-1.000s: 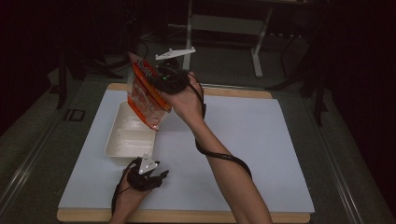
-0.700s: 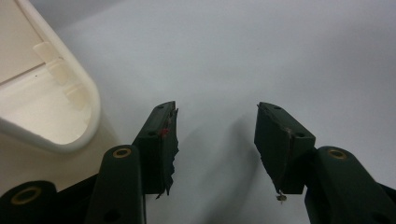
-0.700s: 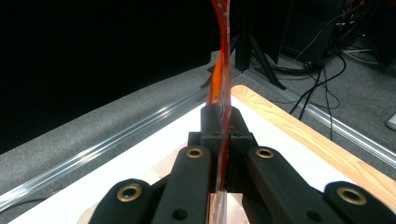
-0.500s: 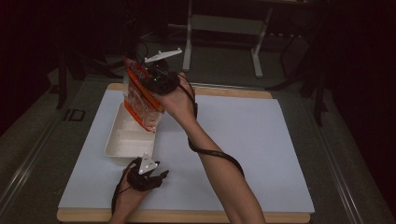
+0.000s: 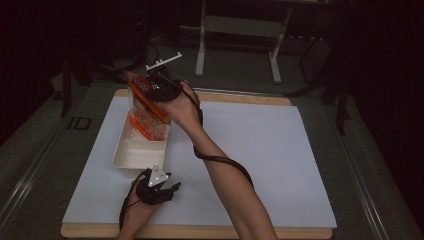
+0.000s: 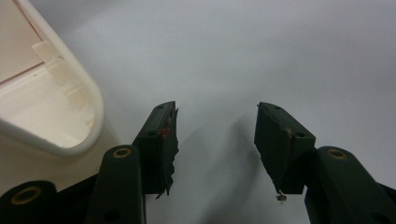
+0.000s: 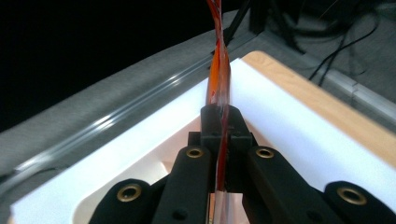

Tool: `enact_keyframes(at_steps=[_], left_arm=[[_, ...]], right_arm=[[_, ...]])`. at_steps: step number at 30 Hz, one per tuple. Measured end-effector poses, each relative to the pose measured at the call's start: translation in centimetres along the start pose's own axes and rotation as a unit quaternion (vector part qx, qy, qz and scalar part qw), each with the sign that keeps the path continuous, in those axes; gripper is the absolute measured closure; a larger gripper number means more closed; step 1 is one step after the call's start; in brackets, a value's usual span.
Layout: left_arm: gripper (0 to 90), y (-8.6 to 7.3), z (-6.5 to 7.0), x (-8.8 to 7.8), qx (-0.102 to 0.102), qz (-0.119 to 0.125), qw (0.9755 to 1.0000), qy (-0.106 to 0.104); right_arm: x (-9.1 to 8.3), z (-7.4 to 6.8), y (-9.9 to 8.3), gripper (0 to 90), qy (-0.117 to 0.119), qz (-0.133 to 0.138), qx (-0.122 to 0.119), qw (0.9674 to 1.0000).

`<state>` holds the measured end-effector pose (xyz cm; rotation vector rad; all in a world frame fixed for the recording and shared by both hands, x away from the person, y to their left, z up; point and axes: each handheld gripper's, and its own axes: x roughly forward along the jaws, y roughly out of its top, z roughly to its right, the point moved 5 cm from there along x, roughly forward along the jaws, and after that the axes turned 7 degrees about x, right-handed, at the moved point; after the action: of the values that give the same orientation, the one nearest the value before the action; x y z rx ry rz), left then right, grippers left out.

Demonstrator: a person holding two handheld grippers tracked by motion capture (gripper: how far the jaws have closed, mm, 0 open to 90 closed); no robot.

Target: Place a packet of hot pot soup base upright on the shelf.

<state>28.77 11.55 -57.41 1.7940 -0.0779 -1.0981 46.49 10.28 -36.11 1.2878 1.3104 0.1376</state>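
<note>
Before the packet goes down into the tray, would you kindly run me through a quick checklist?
1. Grip: right gripper jaws shut on the orange packet, edge pinched between the pads: ok.
2. Packet over the white tray: its lower end hangs above the far half: ok.
3. Tray interior free: near half looks bare, far half hidden behind the packet: cannot tell.
4. Left gripper out of the way: open, resting on the white mat beside the tray's near corner: ok.
5. Packet sealed: cannot tell.
</note>
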Motion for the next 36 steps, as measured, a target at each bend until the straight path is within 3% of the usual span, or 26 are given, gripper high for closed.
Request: enact_keyframes(at_steps=[6,16,19,22,28,32,36], left_arm=[[49.0,0.0,0.1,0.0,0.003,-0.001,1.0000,-0.002],[49.0,0.0,0.1,0.0,0.003,0.002,1.0000,-0.002],[49.0,0.0,0.1,0.0,0.003,0.002,1.0000,-0.001],[49.0,0.0,0.1,0.0,0.003,0.002,1.0000,-0.001],[49.0,0.0,0.1,0.0,0.003,0.002,1.0000,-0.001],[49.0,0.0,0.0,0.0,0.002,0.002,1.0000,-0.001],[49.0,0.0,0.1,0.0,0.002,0.002,1.0000,-0.001]], right_arm=[[2.4,0.5,-0.8,90.0,0.020,-0.013,0.041,0.9989],[5.0,-0.1,-1.6,90.0,0.009,-0.027,0.045,0.9986],[5.6,0.0,-1.9,90.0,-0.013,-0.035,0.043,0.9984],[5.9,0.3,-2.2,90.0,-0.016,-0.036,0.057,0.9976],[6.1,0.5,-2.4,90.0,-0.037,-0.044,0.046,0.9973],[5.7,0.6,-2.1,90.0,-0.032,-0.036,0.055,0.9973],[4.7,0.5,-1.8,89.5,-0.048,-0.020,0.040,0.9979]])
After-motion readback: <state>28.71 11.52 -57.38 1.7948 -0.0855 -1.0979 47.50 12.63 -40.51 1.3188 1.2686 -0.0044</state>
